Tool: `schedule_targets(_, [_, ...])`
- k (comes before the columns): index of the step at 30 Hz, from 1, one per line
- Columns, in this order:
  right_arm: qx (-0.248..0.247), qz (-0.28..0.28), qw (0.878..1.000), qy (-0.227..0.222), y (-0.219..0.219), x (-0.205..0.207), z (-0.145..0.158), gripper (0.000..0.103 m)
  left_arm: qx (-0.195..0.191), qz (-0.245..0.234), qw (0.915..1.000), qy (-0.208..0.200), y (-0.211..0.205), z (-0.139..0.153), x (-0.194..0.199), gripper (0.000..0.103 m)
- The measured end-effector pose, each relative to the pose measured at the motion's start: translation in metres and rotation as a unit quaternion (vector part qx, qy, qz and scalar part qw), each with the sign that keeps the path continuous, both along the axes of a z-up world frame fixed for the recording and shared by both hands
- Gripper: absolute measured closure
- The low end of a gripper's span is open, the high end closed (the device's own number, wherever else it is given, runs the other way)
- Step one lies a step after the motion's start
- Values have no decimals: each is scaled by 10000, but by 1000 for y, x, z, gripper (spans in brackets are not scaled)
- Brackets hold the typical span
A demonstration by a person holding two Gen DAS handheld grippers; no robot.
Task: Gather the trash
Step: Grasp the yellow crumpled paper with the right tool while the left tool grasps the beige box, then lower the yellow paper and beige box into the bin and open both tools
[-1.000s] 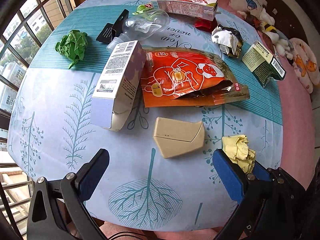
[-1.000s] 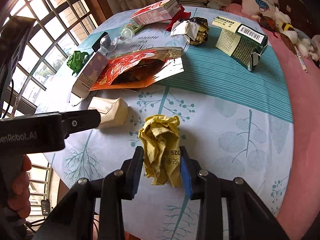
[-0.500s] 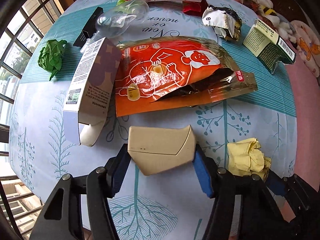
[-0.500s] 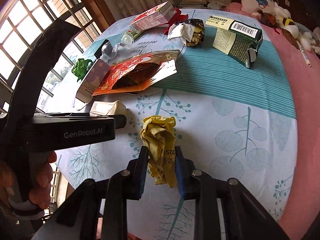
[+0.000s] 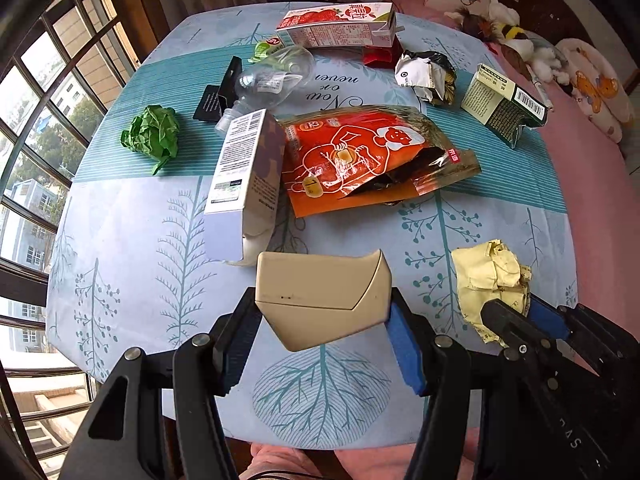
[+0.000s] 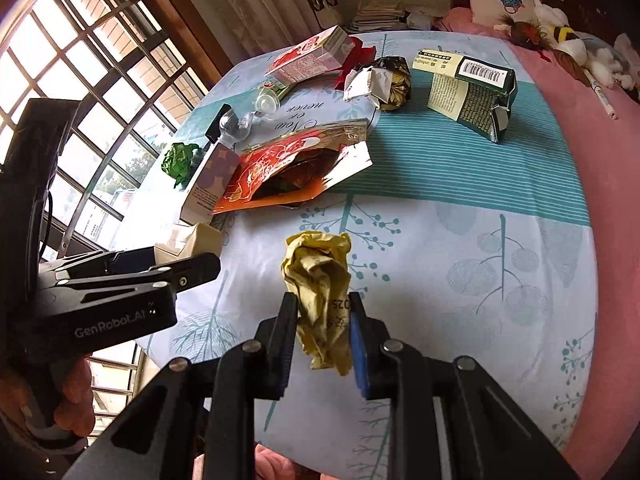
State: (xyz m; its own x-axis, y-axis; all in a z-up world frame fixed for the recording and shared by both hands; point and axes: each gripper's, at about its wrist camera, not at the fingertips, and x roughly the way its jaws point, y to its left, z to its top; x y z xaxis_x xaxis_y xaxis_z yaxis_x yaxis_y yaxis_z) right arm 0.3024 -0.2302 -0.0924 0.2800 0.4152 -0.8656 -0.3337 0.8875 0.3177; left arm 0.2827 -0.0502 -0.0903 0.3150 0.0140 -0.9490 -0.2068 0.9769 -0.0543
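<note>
My left gripper [image 5: 320, 340] is shut on a beige cardboard box [image 5: 320, 296], lifted a little off the round table's patterned cloth [image 5: 132, 248]. My right gripper [image 6: 323, 334] is shut on a crumpled yellow paper ball [image 6: 318, 280], also raised above the cloth. In the left wrist view that yellow ball [image 5: 490, 276] shows at the right with the right gripper's black arm below it. In the right wrist view the left gripper [image 6: 176, 264] enters from the left with the beige box [image 6: 196, 242] between its fingers.
Litter on the table: an orange foil pouch [image 5: 360, 160], a tall white carton [image 5: 244, 172], a green paper ball [image 5: 154, 136], a clear plastic bottle [image 5: 272, 80], a red juice carton [image 5: 340, 26], a crumpled silver wrapper [image 5: 426, 76], a dark green box [image 5: 504, 106]. A pink bed [image 5: 592, 184] lies right, windows left.
My left gripper came down around the beige box, closed on it and lifted it. My right gripper tightened on the yellow paper ball and raised it off the cloth.
</note>
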Motion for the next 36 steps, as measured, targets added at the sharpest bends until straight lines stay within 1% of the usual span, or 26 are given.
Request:
schedule_targets(5, [142, -65, 9998, -78, 20, -22, 13, 79, 26, -55, 9999, -151, 27, 23, -38, 43])
schedule_targets(9, [147, -187, 9994, -246, 41, -50, 27, 79, 19, -257, 9992, -317, 51, 37, -76, 43])
schedule_targets(11, [178, -373, 9987, -298, 51, -68, 33, 79, 45, -456, 9983, -372, 59, 43, -94, 43])
schedule_targets(14, [289, -708, 9967, -287, 67, -99, 38, 79, 181, -801, 9958, -410, 75, 50, -125, 43])
schedule_targets(16, [347, -900, 9950, -251, 79, -121, 35, 79, 244, -1020, 9935, -451, 85, 50, -145, 43])
schedule_targets(19, [379, -1183, 9922, -117, 95, -153, 22, 79, 309, -1300, 9899, -469, 99, 46, -174, 43])
schedule_targets(23, [341, -1493, 9882, 77, 110, -191, 1, 79, 313, -1586, 9861, -376, 107, 27, -200, 43])
schedule_targets(28, [142, -1663, 9854, 334, 121, -226, -31, 78, 44, -1731, 9848, -165, 103, -11, -219, 43])
schedule_targets(32, [11, -1777, 9828, 494, 120, -246, -65, 78, -118, -1879, 9821, -57, 86, -53, -232, 43])
schedule_targets(36, [-90, -1945, 9788, 629, 112, -258, -107, 78, -190, -2001, 9795, 102, 72, -104, -242, 43])
